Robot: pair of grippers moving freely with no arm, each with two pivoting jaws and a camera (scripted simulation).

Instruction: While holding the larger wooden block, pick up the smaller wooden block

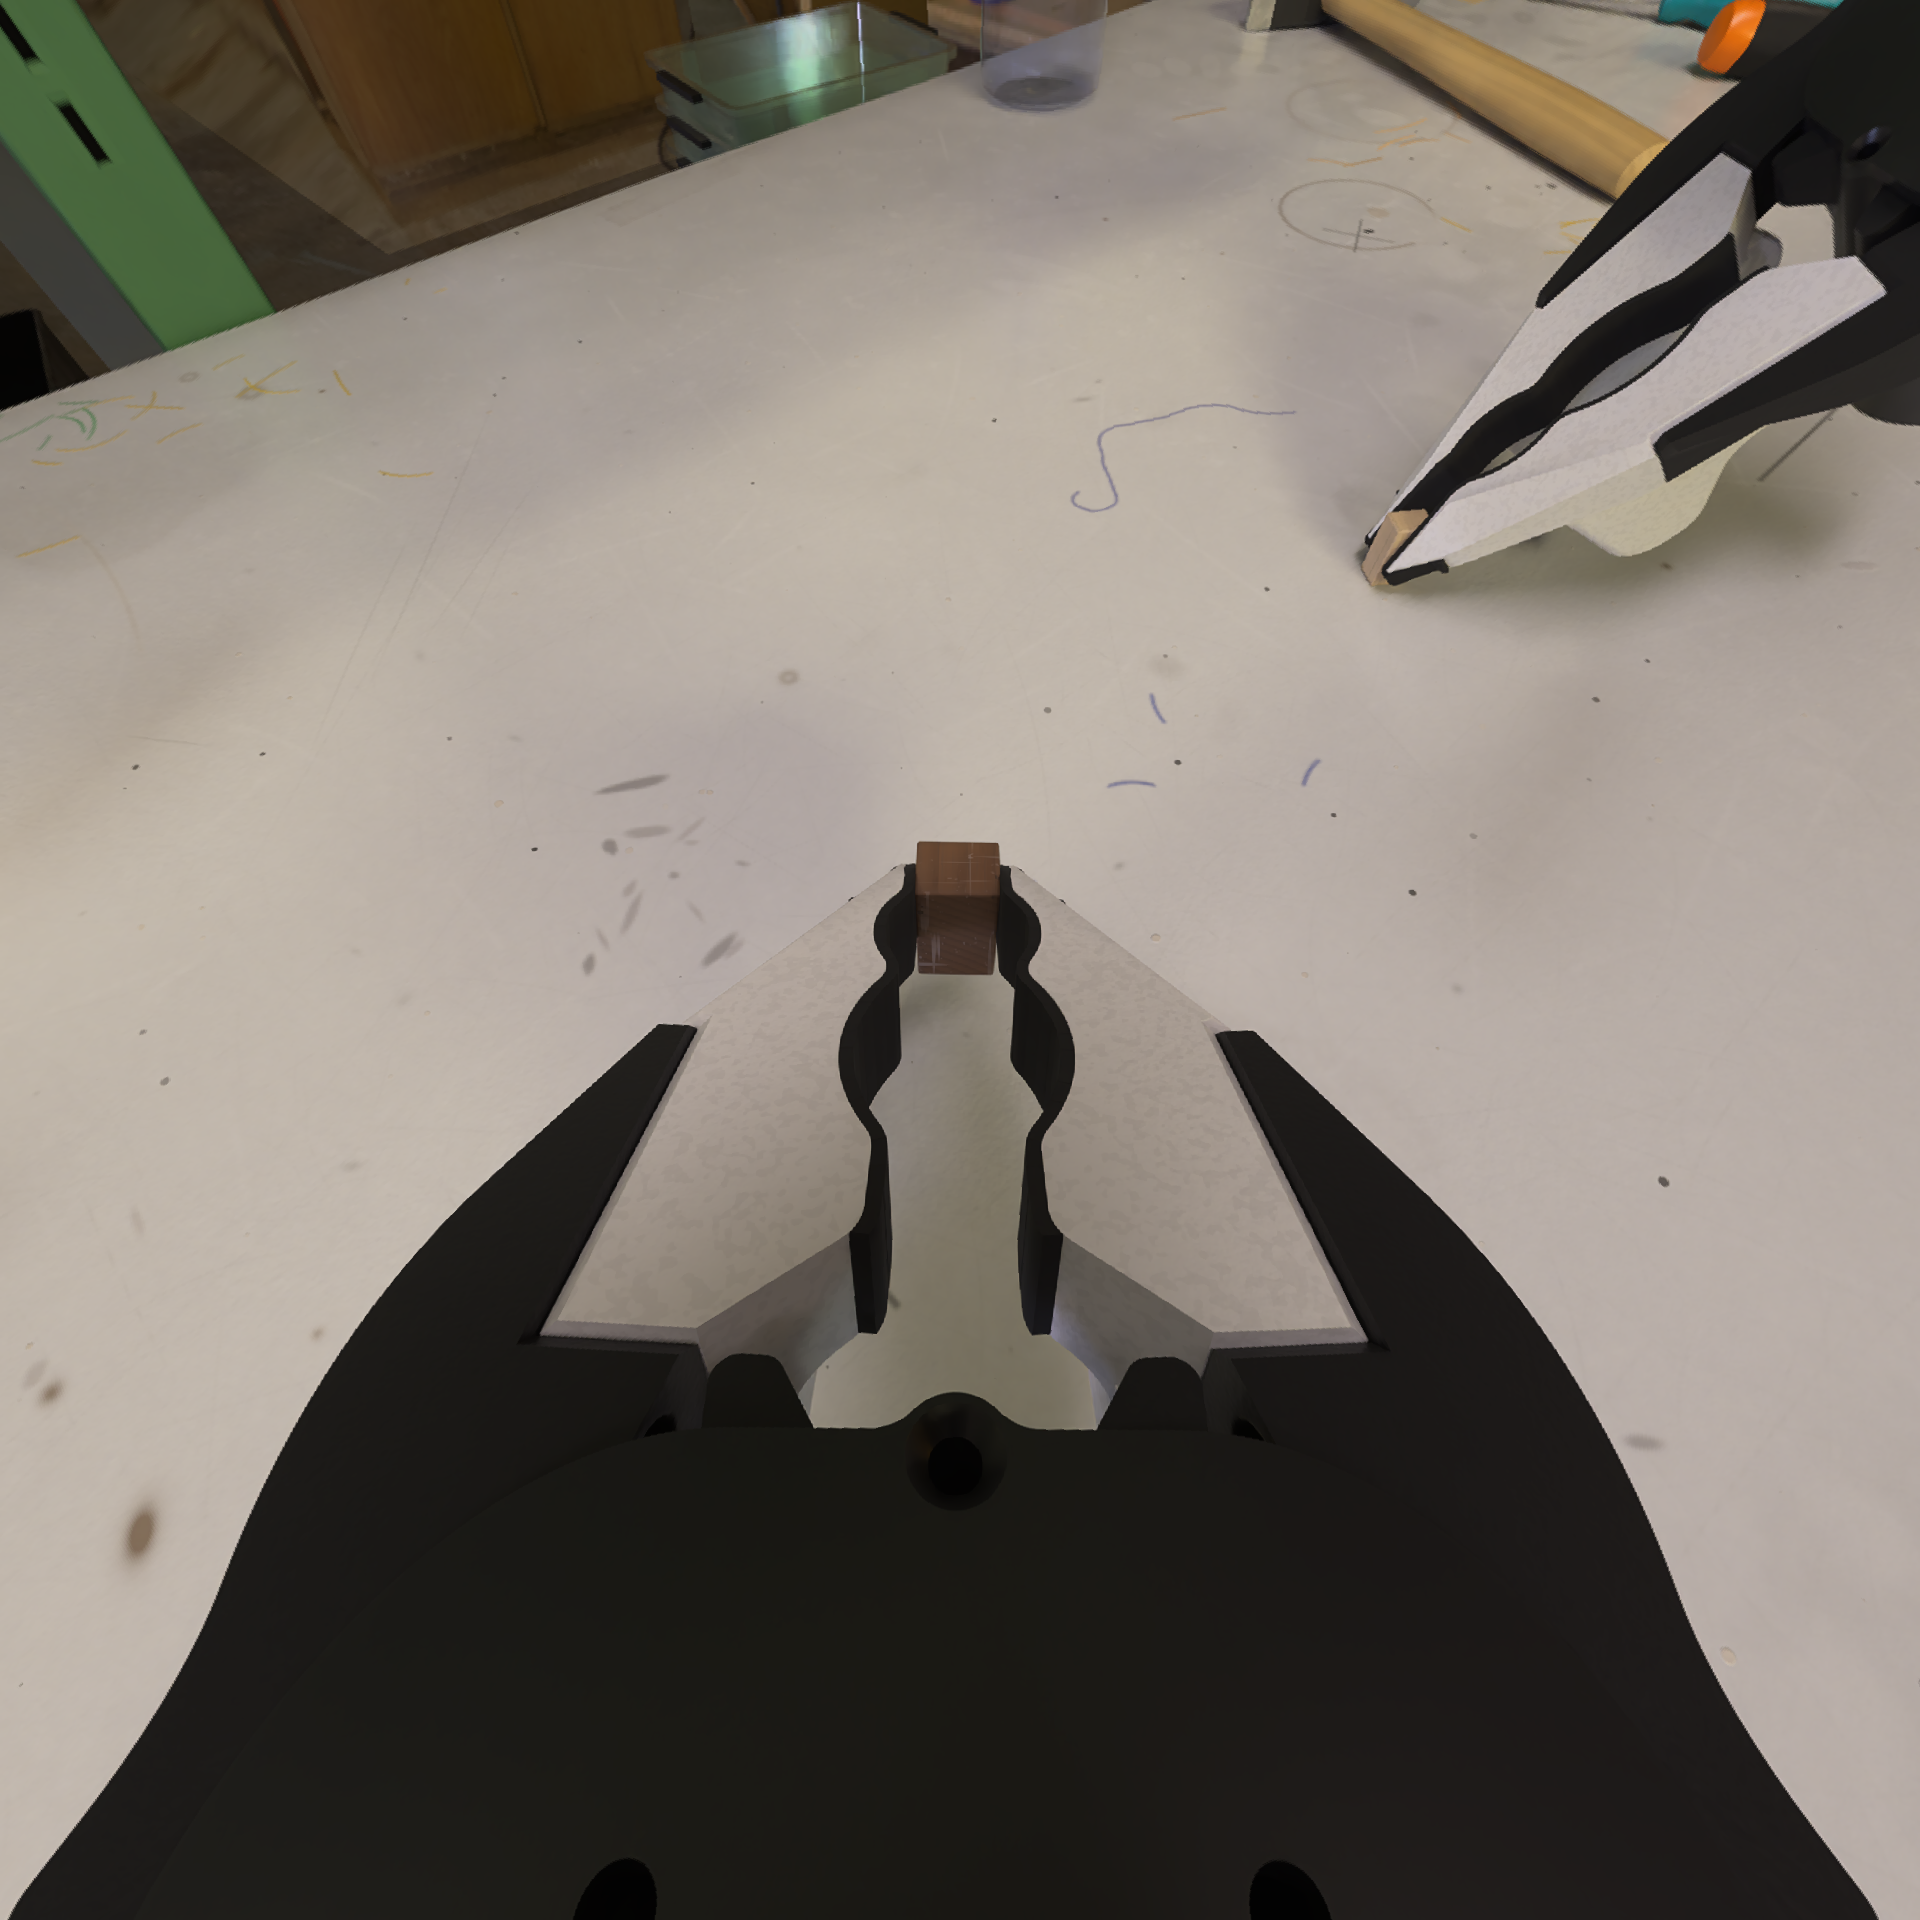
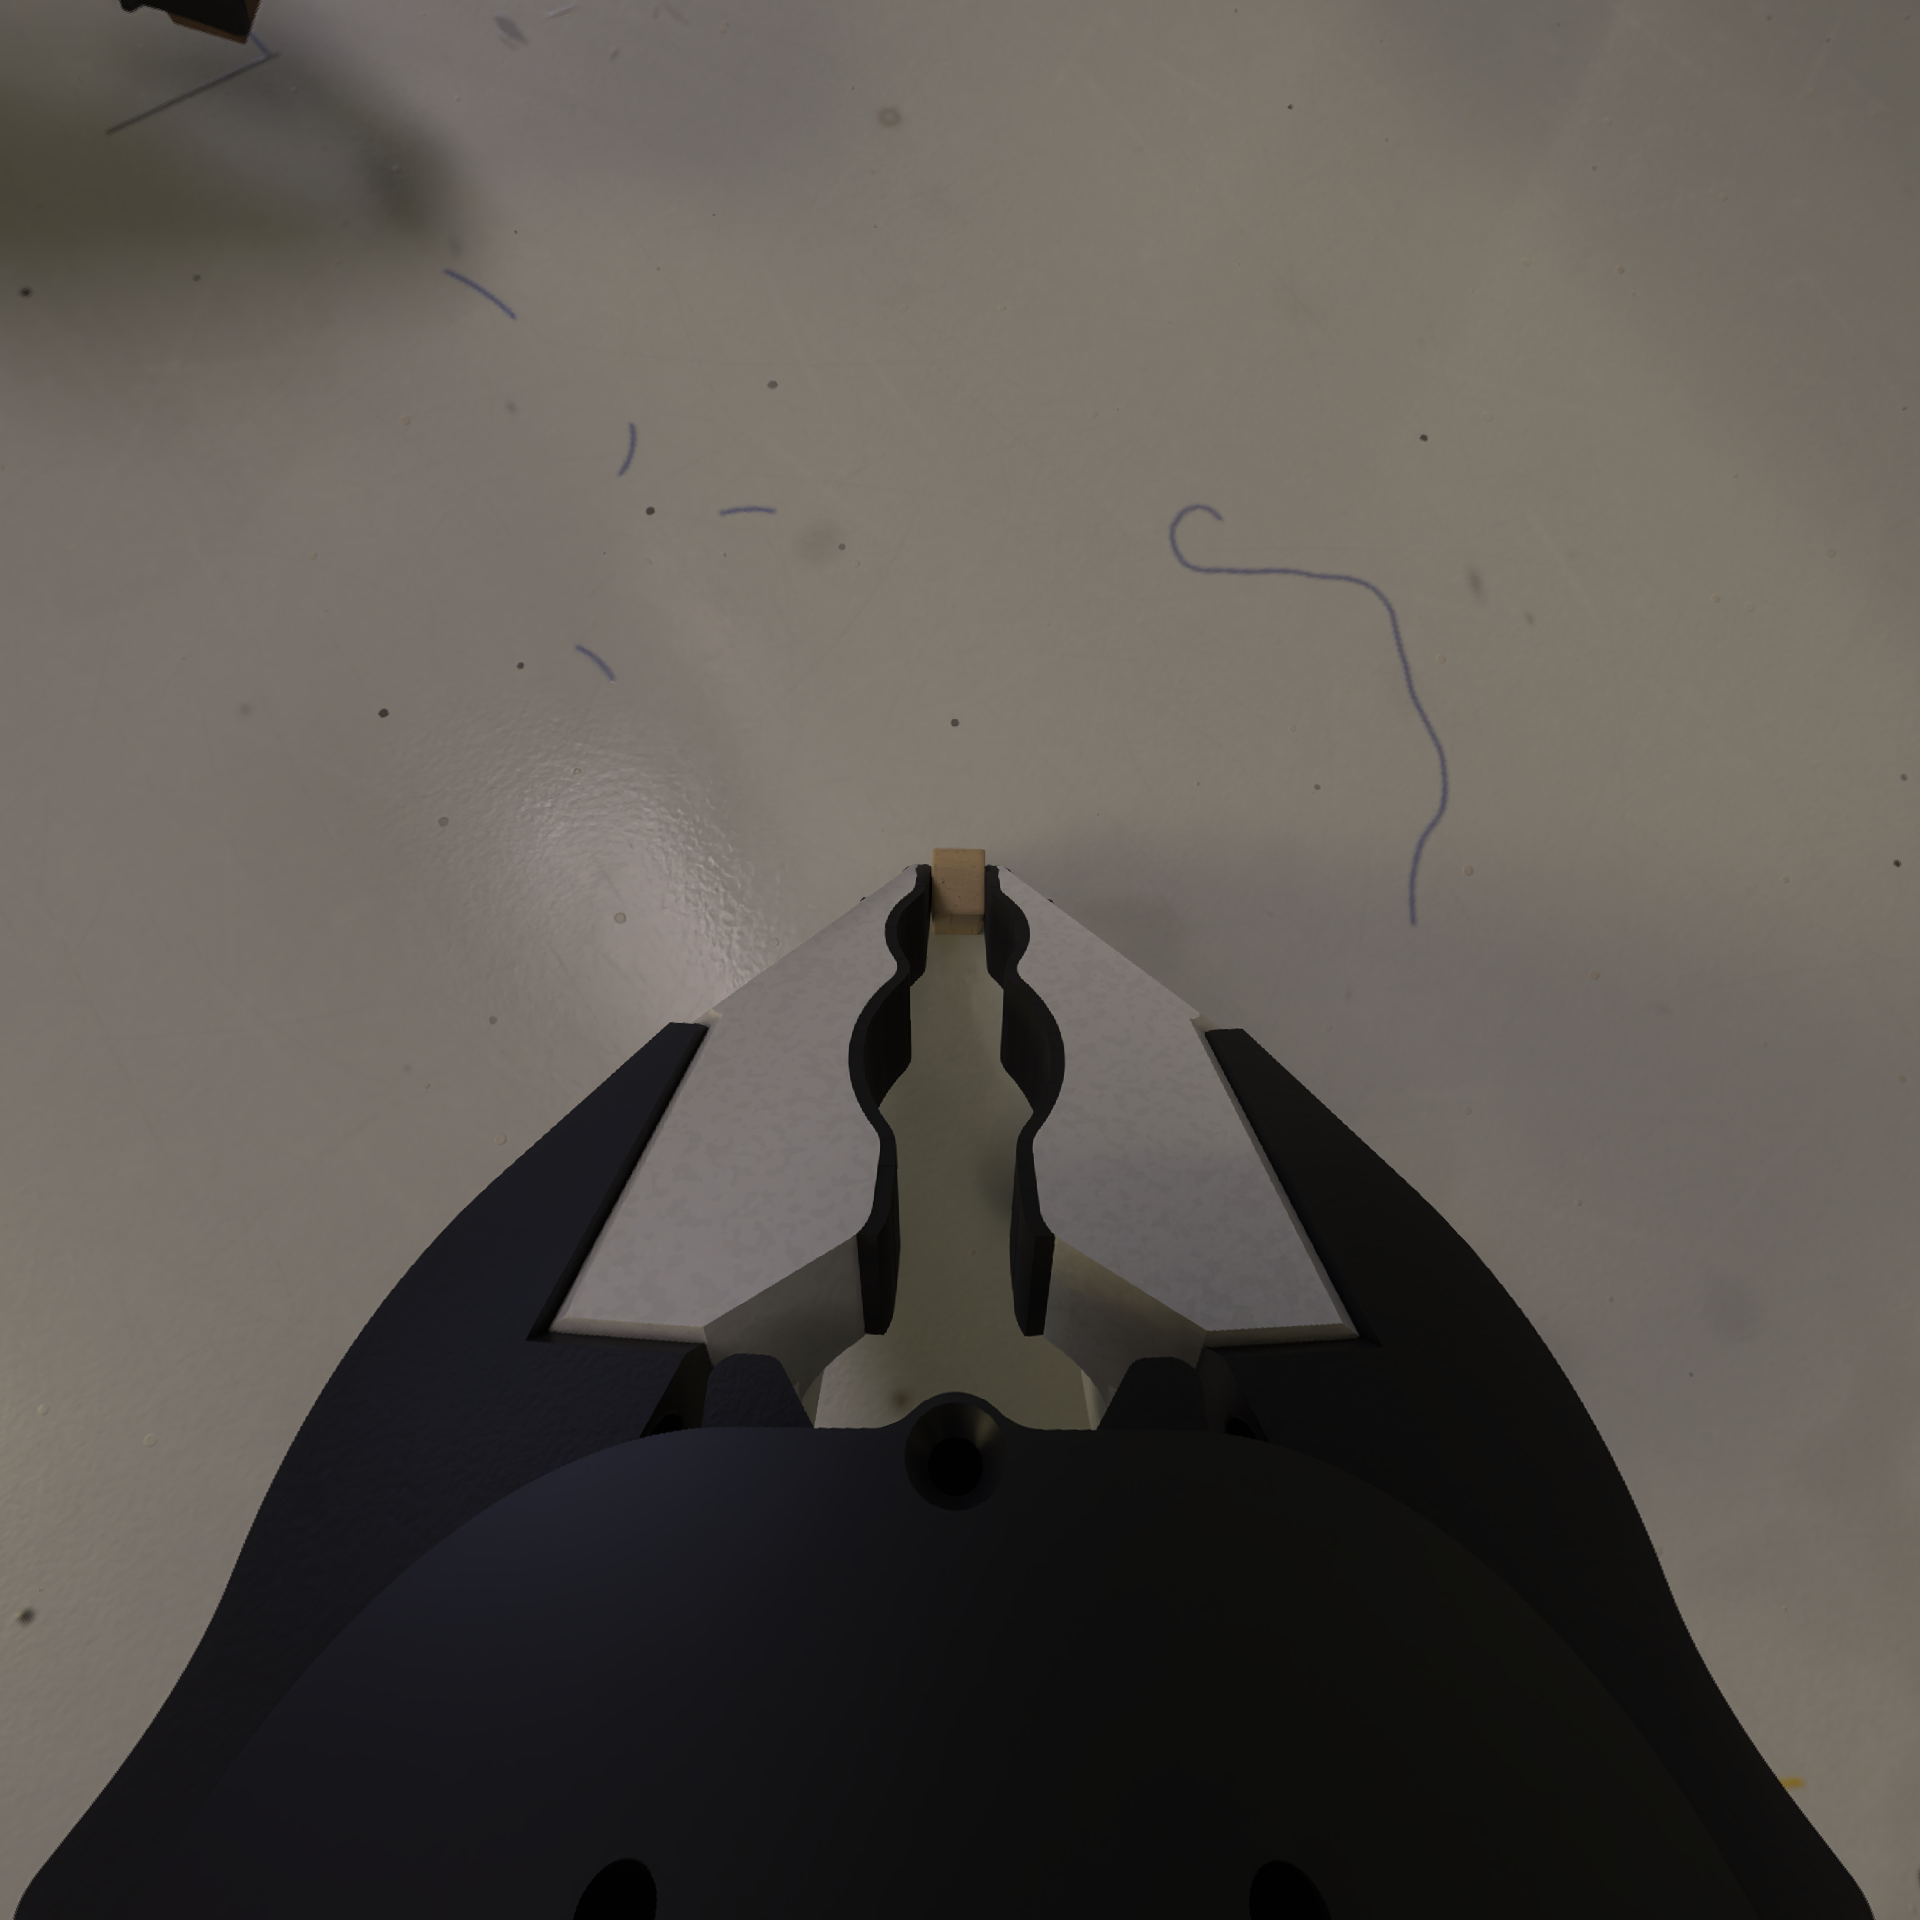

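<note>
In the left wrist view my left gripper is shut on the larger wooden block, a dark brown cube held between its fingertips above the white table. In the right wrist view my right gripper is shut on the smaller wooden block, a pale beige cube at its fingertips, close to the table. The right gripper also shows at the right of the left wrist view, tips down at the table with the pale block between them. The left gripper's tip with the brown block shows at the top left of the right wrist view.
A wooden rolling pin lies at the far right of the table. A clear plastic cup stands at the far edge. An orange and teal object lies beyond the pin. A glass tray and a green frame stand past the table edge.
</note>
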